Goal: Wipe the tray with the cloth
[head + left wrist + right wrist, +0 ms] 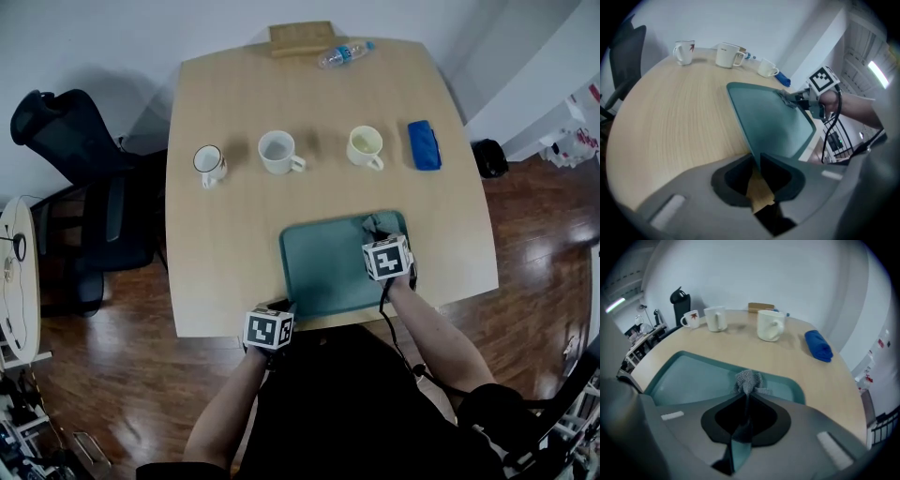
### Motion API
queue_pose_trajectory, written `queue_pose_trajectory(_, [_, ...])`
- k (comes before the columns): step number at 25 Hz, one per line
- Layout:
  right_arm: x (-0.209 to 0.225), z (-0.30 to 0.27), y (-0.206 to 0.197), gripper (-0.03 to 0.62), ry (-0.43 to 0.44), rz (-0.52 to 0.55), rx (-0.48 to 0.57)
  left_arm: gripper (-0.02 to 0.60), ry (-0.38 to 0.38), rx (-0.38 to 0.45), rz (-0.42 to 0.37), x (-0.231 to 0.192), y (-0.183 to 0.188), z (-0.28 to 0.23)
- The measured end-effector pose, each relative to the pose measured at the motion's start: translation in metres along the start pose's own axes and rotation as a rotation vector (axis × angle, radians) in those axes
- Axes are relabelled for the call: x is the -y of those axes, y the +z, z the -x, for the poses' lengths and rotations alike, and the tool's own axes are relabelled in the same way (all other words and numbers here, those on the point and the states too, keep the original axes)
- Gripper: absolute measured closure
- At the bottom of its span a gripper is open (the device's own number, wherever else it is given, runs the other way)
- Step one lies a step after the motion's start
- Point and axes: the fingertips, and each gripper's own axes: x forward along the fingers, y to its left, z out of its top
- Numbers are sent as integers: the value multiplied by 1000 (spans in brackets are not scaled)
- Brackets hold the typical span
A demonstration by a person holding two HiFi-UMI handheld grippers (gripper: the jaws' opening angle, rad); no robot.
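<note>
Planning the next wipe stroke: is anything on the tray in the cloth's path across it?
Nothing visible does. The cloth, pinched in the right claw, sits at the tray's far right corner; the tray's surface is bare. The left claw grips only its near left rim.

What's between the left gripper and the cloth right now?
Only bare tray; the left gripper view shows it running from the left gripper on the near rim to the cloth.

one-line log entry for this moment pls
left hand-held gripper: shut on tray, near-left corner | right hand-held gripper: shut on cloth | cloth: on tray, far-right corner
</note>
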Motion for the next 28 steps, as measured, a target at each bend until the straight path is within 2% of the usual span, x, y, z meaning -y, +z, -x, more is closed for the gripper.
queue_pose_trajectory(2, [-55, -2, 9, 566, 80, 55, 12, 522, 10, 5, 2, -1, 1, 1])
queue_pose_trajectory(4, [-102, -2, 18, 566, 122, 132, 21, 522, 11, 9, 4, -1, 1, 1])
queue_pose_trajectory(8, [-176, -4, 32, 568, 209, 211, 25, 522, 4, 16, -1, -2, 2, 1])
queue_pose_trajectory(11, [-213, -3, 33, 568, 261, 268, 27, 522, -7, 25, -1, -2, 1, 1])
queue_pose_trajectory(14, [-229, 0, 31, 566, 329, 258, 32, 522, -15, 40, 2, -4, 1, 2])
queue_pose_trajectory(16, [-219, 1, 28, 566, 320, 263, 30, 522, -19, 44, 2, -5, 1, 2])
queue_pose_trajectory(18, [-190, 2, 23, 566, 262, 262, 26, 522, -24, 44, -1, -5, 0, 2])
queue_pose_trajectory(28, [29, 29, -40, 566, -77, 15, -35, 522, -47, 43, -1, -1, -2, -1])
